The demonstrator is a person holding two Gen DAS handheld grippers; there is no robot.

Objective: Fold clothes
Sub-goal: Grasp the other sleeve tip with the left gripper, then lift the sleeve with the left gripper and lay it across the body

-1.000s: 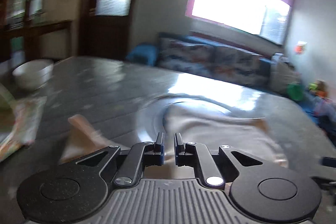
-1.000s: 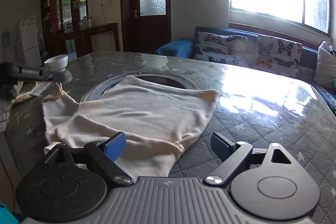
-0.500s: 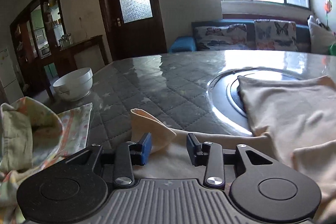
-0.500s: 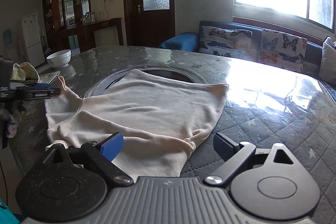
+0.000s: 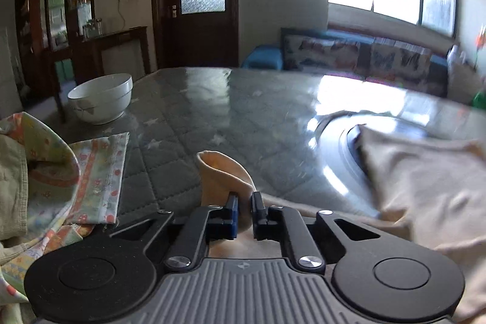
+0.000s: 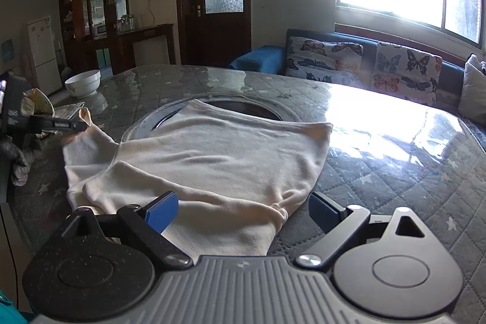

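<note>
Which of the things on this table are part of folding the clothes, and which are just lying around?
Part of the job:
- cream garment, spread on the table
- left tool, shut on the garment's corner
- right tool, open over the near edge

Lying about:
- white bowl
- patterned cloth at the table's left edge
</note>
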